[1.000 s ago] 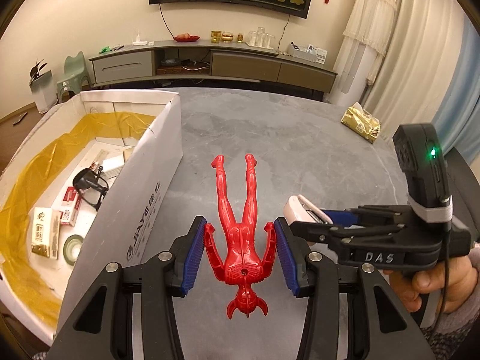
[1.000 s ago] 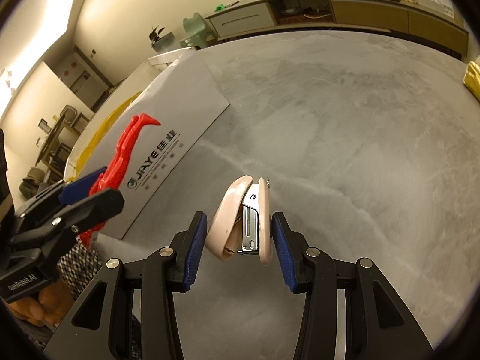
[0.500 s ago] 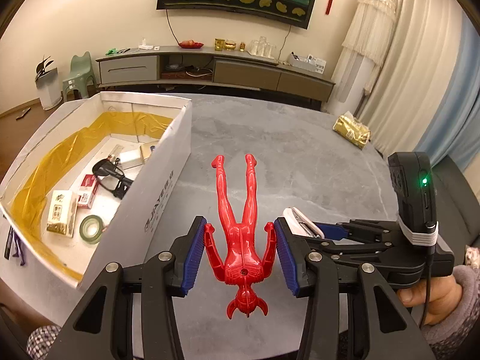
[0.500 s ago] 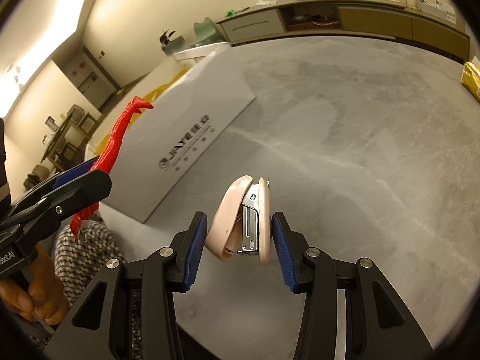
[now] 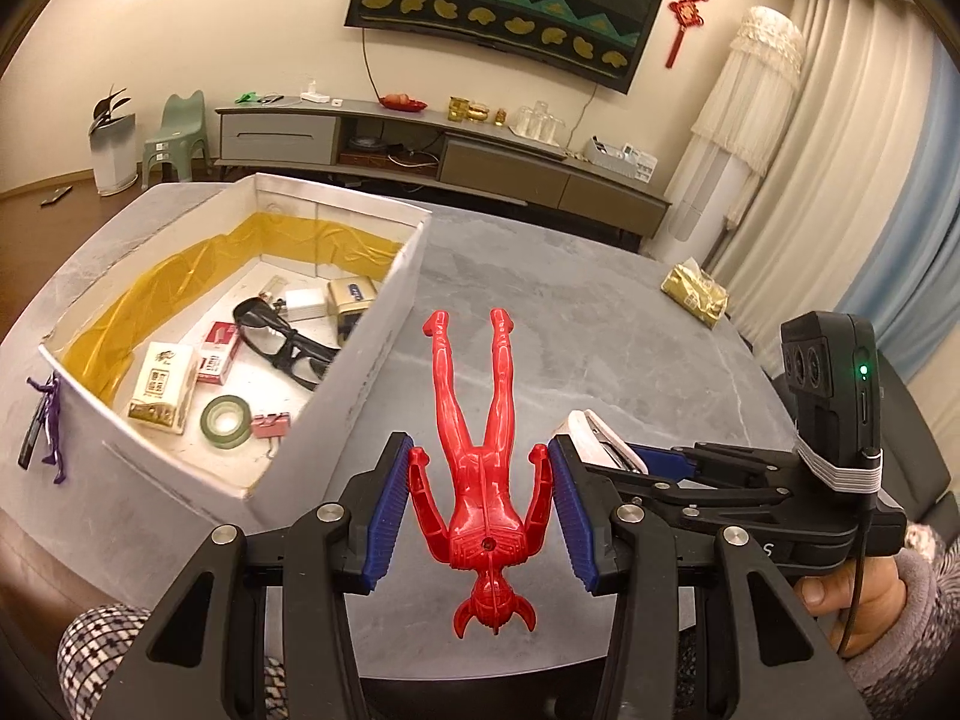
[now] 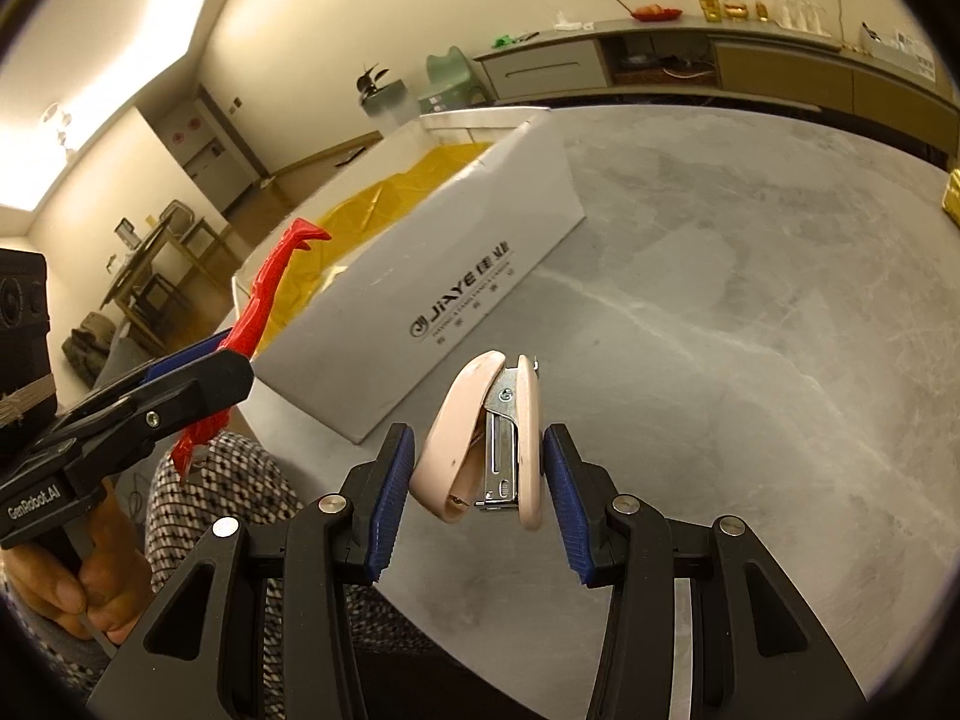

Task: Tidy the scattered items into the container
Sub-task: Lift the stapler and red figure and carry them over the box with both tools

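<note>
Over the last second both grippers have risen and drawn back toward the person; the box [image 5: 336, 420], which filled the left edge of the left wrist view at 9 o'clock, now lies lower and fuller in frame at 10 o'clock, its whole floor open to sight; in the right wrist view it has slid from 9 toward 11 o'clock.

The left gripper [image 5: 480, 504] is narrowed on the red figure [image 5: 480, 468], pads pressed to its arms, head toward the camera and legs pointing to 12 o'clock; the figure has not shifted between the pads. The right gripper [image 6: 477, 468] is narrowed on the pink stapler [image 6: 480, 438], pads against its two sides, and that hold is unchanged too; from the left view it sits at 3 o'clock, just beside the left one.

Inside the box lie glasses [image 5: 282, 339], a tape roll [image 5: 225, 420], a pink clip [image 5: 271, 423] and some small packets. Outside it, a purple figure [image 5: 53, 426] rests on the table [image 5: 600, 324] at 9 o'clock, and a gold packet [image 5: 693, 294] at 2 o'clock, well apart from the box.

My reading: both items are lifted clear and the carry has begun; neither is over the opening yet, so the next move is leftward and forward past the near wall before any release; two strays remain afterwards.
</note>
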The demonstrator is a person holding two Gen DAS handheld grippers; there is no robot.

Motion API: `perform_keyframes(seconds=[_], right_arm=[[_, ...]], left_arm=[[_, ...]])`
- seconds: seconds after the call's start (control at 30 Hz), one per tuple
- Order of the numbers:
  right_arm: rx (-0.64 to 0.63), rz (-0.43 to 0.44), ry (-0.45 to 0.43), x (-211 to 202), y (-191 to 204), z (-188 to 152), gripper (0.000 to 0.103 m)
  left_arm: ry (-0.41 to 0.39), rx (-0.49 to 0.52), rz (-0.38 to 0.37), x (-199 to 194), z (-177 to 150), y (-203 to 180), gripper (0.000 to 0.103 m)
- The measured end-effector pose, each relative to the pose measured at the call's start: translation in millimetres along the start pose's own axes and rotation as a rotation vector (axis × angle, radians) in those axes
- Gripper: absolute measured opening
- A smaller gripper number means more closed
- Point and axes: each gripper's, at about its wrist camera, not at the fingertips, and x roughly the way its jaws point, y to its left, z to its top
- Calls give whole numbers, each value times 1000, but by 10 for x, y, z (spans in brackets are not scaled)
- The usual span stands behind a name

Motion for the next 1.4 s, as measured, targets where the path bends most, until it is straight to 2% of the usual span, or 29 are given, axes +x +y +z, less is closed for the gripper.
perform_keyframes(seconds=[0.97, 1.4], right_arm=[[-148, 30, -20, 84, 691, 453, 47], [-208, 13, -32, 177, 965, 781, 47]], left_arm=[[-128, -117, 36, -490, 240, 847, 47], [-160, -101, 66, -552, 463, 1157, 47]])
